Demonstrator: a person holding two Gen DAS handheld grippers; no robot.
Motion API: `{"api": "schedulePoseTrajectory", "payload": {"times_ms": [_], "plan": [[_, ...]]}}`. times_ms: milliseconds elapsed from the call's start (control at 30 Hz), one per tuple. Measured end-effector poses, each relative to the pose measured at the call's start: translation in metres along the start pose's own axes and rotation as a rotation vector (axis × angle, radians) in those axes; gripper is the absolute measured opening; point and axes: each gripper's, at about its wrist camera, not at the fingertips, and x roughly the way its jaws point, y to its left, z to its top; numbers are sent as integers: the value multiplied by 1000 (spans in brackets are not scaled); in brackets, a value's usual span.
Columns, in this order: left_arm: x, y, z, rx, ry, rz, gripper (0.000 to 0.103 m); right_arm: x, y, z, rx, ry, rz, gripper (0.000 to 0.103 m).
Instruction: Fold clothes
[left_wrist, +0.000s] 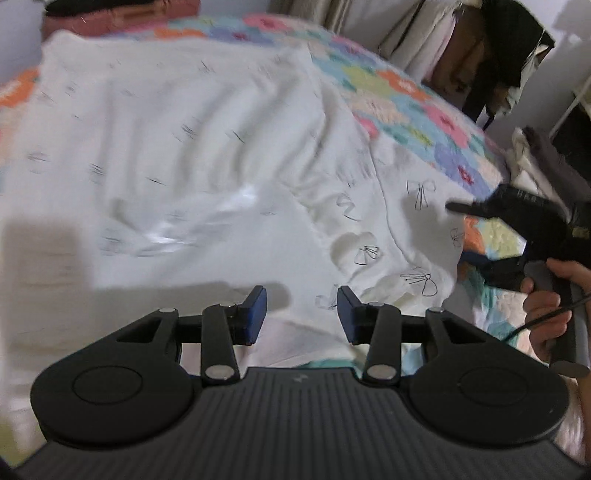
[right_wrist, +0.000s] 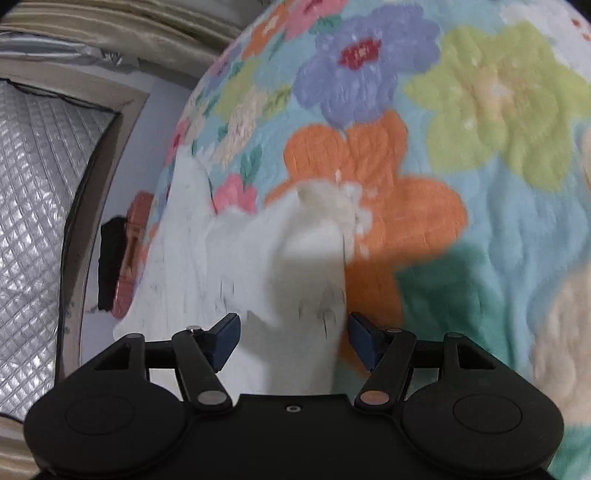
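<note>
A white garment (left_wrist: 177, 147) printed with small black bows lies spread and wrinkled on a flowered quilt (left_wrist: 406, 96). My left gripper (left_wrist: 302, 314) is open just above the garment's near part, nothing between its blue pads (left_wrist: 258, 310). My right gripper (right_wrist: 293, 341) is open over a corner of the same white garment (right_wrist: 266, 266), which lies between and below its fingers on the quilt (right_wrist: 480, 147). The right gripper also shows in the left wrist view (left_wrist: 517, 214), held in a hand at the garment's right edge.
Hanging clothes and fabric (left_wrist: 443, 44) stand beyond the bed at the back right. A pink and dark object (left_wrist: 122, 14) lies at the bed's far end. A quilted silver panel in a frame (right_wrist: 40, 192) is on the left of the right wrist view.
</note>
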Motion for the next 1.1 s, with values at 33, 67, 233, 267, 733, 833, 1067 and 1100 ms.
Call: {"api": "schedulePoseTrajectory", "payload": {"times_ms": [33,67,233,267,733,833,1067,1100], "plan": [[7,-3,2,5,13,7,41,3,2,5,-1,-22,-6,69],[13,-5,1,8,21,17,41,7,5,10,-3,-36,-11,69],[21,3,1,-19,21,13,41,26,36,8,-163,-78,20,20],[19,6,1,-32,4,-2,40,27,45,5,-218,-93,17,6],[-15,58,-17,-183,-148,-15,40,8,167,-151,-1342,-113,17,4],[-17,66,-21,-192,-133,11,41,-3,160,-121,-1225,-224,-68,3],[-42,97,-31,-169,-118,172,41,-12,80,-19,-683,-242,-286,3],[-47,106,-33,-189,-116,178,41,-11,74,-14,-646,-226,-291,3]]}}
